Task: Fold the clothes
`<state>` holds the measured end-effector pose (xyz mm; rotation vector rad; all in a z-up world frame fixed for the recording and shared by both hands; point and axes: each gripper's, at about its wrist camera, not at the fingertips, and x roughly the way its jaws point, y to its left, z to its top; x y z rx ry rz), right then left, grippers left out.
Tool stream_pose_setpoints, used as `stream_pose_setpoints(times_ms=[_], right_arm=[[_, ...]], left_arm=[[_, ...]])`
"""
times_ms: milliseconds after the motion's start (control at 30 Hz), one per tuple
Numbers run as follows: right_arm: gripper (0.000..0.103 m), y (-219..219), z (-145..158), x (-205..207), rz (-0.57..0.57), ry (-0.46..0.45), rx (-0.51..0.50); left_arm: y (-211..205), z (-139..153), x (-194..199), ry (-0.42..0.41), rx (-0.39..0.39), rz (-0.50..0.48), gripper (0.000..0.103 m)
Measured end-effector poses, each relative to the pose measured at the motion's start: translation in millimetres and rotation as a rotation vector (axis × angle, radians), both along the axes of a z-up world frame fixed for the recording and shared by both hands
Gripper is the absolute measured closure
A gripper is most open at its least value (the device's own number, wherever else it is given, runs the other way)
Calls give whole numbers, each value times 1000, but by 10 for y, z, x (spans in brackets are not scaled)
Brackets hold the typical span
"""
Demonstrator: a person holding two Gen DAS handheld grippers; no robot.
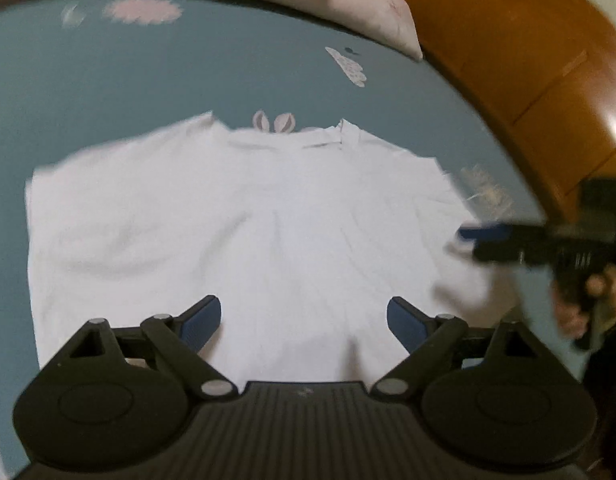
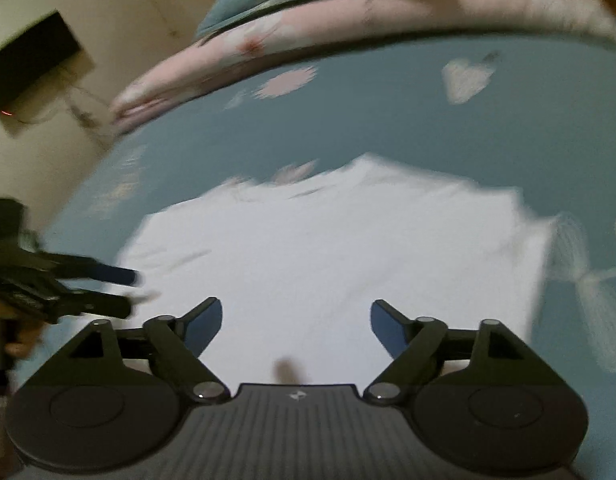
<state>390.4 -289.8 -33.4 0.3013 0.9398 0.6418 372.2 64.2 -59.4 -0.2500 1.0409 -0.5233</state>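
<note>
White shirt lies flat at frame centre on the blue bed sheet. Left claw stands apart, empty, above its lower hem. Right claw likewise apart, gripping nothing.

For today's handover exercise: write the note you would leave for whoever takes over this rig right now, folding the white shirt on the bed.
Left gripper: open, nothing between the jaws, above the shirt's near edge.
Right gripper: open, empty, also above the near edge.
White shirt: lies flat on the blue bedsheet, collar on the far side; it looks already folded into a rough rectangle.
Done: both grippers are off the cloth.
Left: probably further folds; the blur hides finer detail.
</note>
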Motion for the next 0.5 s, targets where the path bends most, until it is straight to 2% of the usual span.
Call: stream_pose_setpoints(times_ms=[67, 133, 167, 267, 400, 500], right_arm=[[16, 84, -84, -51, 32, 51, 40], [16, 66, -213, -74, 10, 97, 36], [16, -1, -251, -94, -7, 89, 27], [20, -362, -330, -167, -59, 88, 119], [21, -745, -340, -355, -146, 97, 87], [20, -801, -279, -444, -188, 112, 42]], left_arm=[[76, -92, -57, 31, -11, 29, 13], [179, -187, -85, 42, 1, 59, 13], [240, -230, -97, 46, 9, 75, 13], [500, -329, -163, 46, 4, 128, 13], [700, -325, -278, 58, 19, 155, 13], [677, -224, -324, 55, 20, 157, 13]])
